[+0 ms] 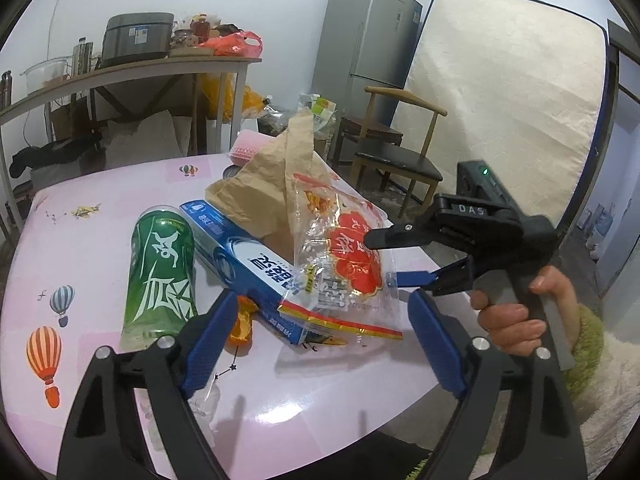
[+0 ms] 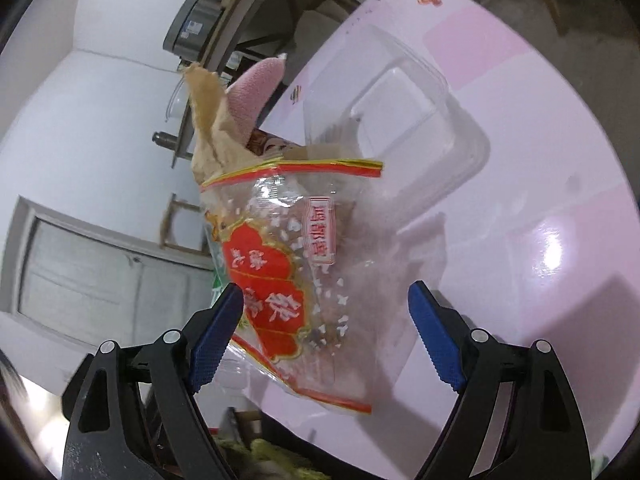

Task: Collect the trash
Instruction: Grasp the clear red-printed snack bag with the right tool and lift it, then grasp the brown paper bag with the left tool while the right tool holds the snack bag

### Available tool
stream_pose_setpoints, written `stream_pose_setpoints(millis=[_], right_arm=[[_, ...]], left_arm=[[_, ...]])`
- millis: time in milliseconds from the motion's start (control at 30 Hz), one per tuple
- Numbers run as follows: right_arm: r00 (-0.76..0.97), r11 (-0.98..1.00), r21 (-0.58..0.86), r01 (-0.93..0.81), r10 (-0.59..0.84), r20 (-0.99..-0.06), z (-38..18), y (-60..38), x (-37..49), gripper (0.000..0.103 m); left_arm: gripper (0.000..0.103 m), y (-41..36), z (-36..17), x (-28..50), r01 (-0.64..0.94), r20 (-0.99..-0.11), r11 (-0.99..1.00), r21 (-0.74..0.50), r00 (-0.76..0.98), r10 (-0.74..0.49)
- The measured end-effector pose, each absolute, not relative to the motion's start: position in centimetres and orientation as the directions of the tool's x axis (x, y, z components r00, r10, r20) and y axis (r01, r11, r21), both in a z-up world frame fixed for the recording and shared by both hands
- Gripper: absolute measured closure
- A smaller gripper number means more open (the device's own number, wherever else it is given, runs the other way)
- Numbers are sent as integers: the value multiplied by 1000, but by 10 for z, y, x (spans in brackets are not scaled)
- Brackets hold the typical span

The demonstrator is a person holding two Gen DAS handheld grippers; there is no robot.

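Trash sits in a heap on the pink table (image 1: 120,208): a green can (image 1: 162,276) on its side at the left, a blue carton (image 1: 244,268) beside it, a crumpled brown paper bag (image 1: 264,184) behind, and a clear snack wrapper (image 1: 344,264) with a red label draped over carton and paper bag. Orange peel (image 1: 242,322) lies at the near end of the carton.

Right gripper (image 2: 326,332): jaws spread wide, wrapper between them; neither pad appears to press the film, so nothing is grasped yet. From the left wrist view it comes in from the right, near the wrapper's right edge. Left gripper (image 1: 320,336): released, hanging over the near end of the pile, empty.

Step in hand, as judged: take the wrapper with the right gripper.

Notes for doing it well:
- Film is thin and slippery; pinch a doubled edge or the sealed strip, not a single layer.
- Push in deeper before closing.
- Lift slowly; the wrapper overlaps the paper bag and may drag it.
- A clear plastic box (image 2: 400,120) lies beyond, on the table; keep clear of it.
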State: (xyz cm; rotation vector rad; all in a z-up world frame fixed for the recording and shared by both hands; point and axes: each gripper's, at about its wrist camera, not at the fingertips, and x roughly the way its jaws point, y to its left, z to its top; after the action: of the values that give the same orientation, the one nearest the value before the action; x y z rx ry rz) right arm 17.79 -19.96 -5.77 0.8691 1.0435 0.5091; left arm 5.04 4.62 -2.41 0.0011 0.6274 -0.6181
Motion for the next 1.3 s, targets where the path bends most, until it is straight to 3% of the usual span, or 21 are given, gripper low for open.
stream_pose_setpoints(millis=[200, 567, 767, 1300], right_arm=[[428, 539, 842, -9, 763, -484, -57, -195, 177, 26], [429, 590, 807, -20, 735, -526, -47, -194, 157, 66], [432, 597, 802, -28, 731, -529, -43, -205, 147, 80], [440, 666, 746, 24, 663, -606, -41, -222, 126, 90]], left_arm=[[31, 47, -27, 60, 534, -553, 819, -212, 625, -551], [36, 38, -32, 65, 548, -571, 810, -210, 603, -556], [40, 35, -31, 67, 549, -573, 806, -220, 596, -563], [41, 19, -19, 87, 534, -586, 810, -241, 585, -561]])
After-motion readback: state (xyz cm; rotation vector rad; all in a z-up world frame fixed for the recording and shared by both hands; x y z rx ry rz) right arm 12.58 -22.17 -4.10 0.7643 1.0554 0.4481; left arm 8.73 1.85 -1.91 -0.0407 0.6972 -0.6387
